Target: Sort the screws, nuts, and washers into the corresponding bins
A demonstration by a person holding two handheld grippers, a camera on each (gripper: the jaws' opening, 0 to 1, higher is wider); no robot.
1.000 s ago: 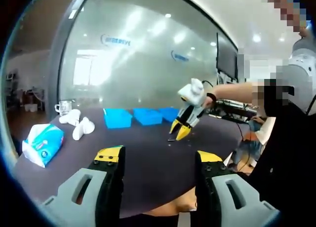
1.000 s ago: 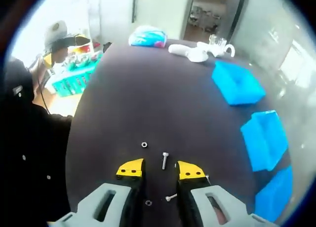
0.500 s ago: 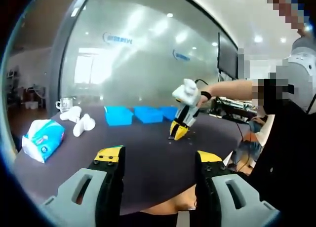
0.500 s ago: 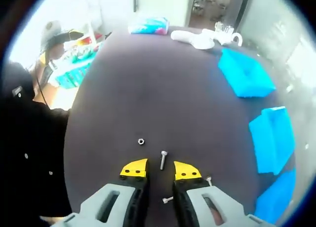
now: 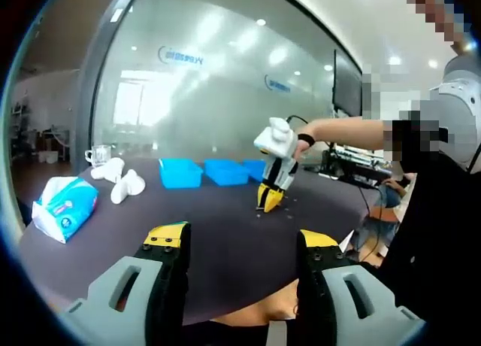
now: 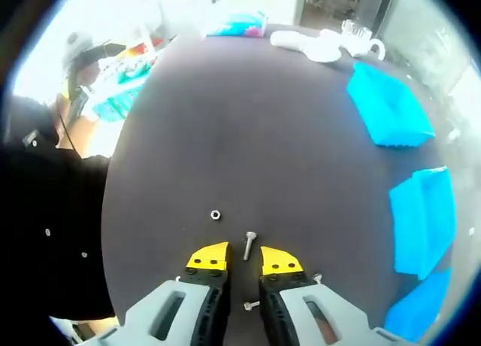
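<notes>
Silver screw [image 6: 249, 245] lying flat on the dark tabletop [image 6: 248, 135], head away from the camera, shaft running between the yellow tips of the right gripper [image 6: 244, 259]. Small nut [image 6: 216, 214] flat on the tabletop just left of and beyond that screw. Second screw [image 6: 251, 305] nearer the camera, lying crosswise. Three open blue bins [image 6: 388, 107] [image 6: 425, 218] [image 6: 417, 312] in a row well to the right of the screw; contents impossible to tell.

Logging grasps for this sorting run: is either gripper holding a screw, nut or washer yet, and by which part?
Nothing is held. The right gripper hangs over the table, jaws narrowed, a screw lying just ahead. The left gripper is open and empty.
</notes>
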